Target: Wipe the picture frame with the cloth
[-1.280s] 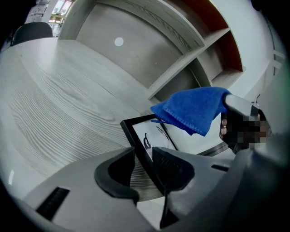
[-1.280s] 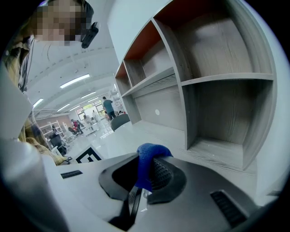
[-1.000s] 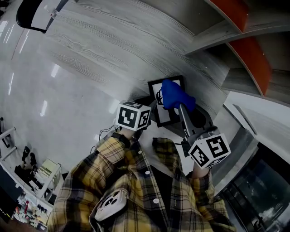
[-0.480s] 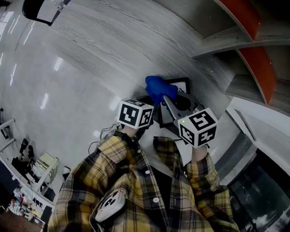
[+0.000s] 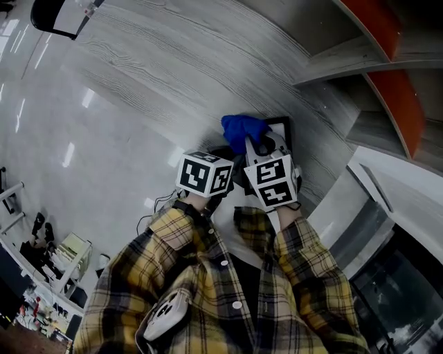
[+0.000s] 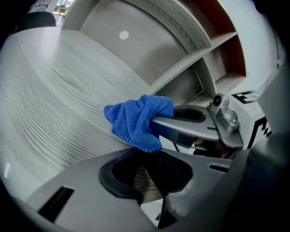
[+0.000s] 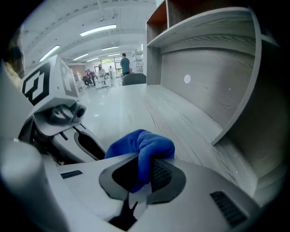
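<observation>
A black-edged picture frame (image 5: 283, 125) lies on the grey wood-grain table, mostly hidden under both grippers. My right gripper (image 5: 250, 144) is shut on a bunched blue cloth (image 5: 241, 128), which rests low over the frame's far left part. In the right gripper view the cloth (image 7: 145, 146) bulges out of the pinched jaws (image 7: 136, 190). My left gripper (image 5: 223, 155) sits at the frame's near left side. Its jaws (image 6: 154, 199) are closing, with the frame's thin dark edge (image 6: 164, 209) between them. The cloth (image 6: 138, 120) hangs just beyond it.
A shelf unit with orange panels (image 5: 387, 97) rises behind the table (image 5: 173, 76). A white cabinet (image 5: 408, 187) stands to the right, a dark chair (image 5: 52, 21) at the far left corner. Cluttered racks (image 5: 48, 269) stand on the floor below. People (image 7: 124, 63) stand far off.
My right gripper came down and to the left with the cloth, rolling so its marker cube faces up, and now lies close beside the left gripper. The left gripper stayed put.
</observation>
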Available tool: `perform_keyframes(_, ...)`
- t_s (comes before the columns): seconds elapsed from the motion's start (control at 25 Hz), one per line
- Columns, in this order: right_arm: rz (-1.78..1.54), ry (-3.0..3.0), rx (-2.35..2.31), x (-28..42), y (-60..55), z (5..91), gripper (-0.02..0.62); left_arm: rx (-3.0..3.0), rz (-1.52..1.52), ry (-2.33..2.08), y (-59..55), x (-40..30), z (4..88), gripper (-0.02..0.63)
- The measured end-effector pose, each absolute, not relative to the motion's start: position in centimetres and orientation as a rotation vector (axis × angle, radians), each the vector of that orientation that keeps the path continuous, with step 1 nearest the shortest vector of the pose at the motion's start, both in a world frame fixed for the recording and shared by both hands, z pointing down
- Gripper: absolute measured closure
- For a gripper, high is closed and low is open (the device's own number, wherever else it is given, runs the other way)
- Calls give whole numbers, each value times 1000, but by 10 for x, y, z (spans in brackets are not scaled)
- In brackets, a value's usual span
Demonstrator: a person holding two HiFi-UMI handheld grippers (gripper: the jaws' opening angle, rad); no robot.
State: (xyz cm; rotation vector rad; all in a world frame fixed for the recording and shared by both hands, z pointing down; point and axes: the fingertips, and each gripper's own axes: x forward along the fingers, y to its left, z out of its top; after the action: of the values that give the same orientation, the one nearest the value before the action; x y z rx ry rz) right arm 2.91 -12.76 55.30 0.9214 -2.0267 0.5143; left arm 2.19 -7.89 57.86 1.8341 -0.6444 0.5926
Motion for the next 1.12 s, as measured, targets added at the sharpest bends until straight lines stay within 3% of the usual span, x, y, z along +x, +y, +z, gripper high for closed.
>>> perform_keyframes(0.84, 480, -1741, 1310, 149, -143, 552, 554, 1808, 565, -629, -80, 21, 578, 531)
perform_keyframes(1.12, 472, -1916, 1287, 121, -137, 505, 554, 1812, 581, -613, -80, 22, 580, 531)
